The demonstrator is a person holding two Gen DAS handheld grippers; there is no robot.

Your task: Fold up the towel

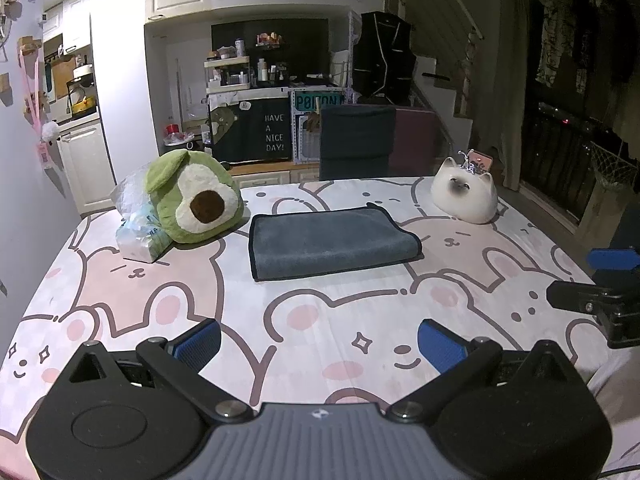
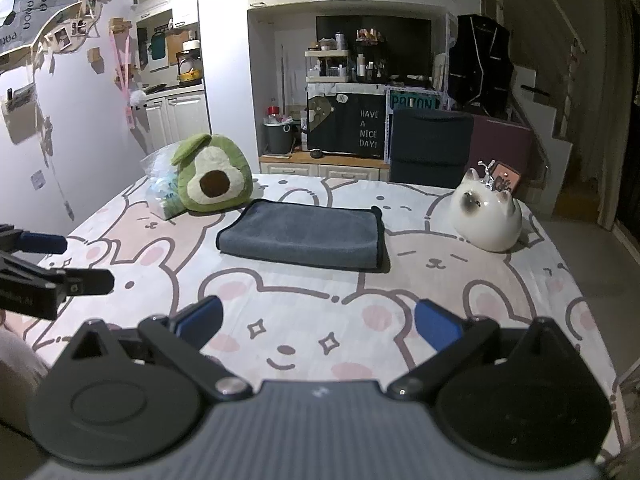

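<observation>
A grey towel (image 1: 330, 242) with dark edging lies folded into a flat rectangle in the middle of the table; it also shows in the right wrist view (image 2: 306, 234). My left gripper (image 1: 318, 346) is open and empty, held above the near part of the table, well short of the towel. My right gripper (image 2: 318, 328) is open and empty too, at a similar distance from the towel. The right gripper shows at the right edge of the left wrist view (image 1: 600, 280), and the left gripper at the left edge of the right wrist view (image 2: 60, 264).
A bunny-print cloth (image 1: 360, 320) covers the table. A green avocado plush (image 1: 192, 196) and a plastic-wrapped pack (image 1: 136, 224) sit left of the towel. A white cat figure (image 1: 466, 196) stands to its right. A dark chair (image 1: 356, 142) stands behind the table.
</observation>
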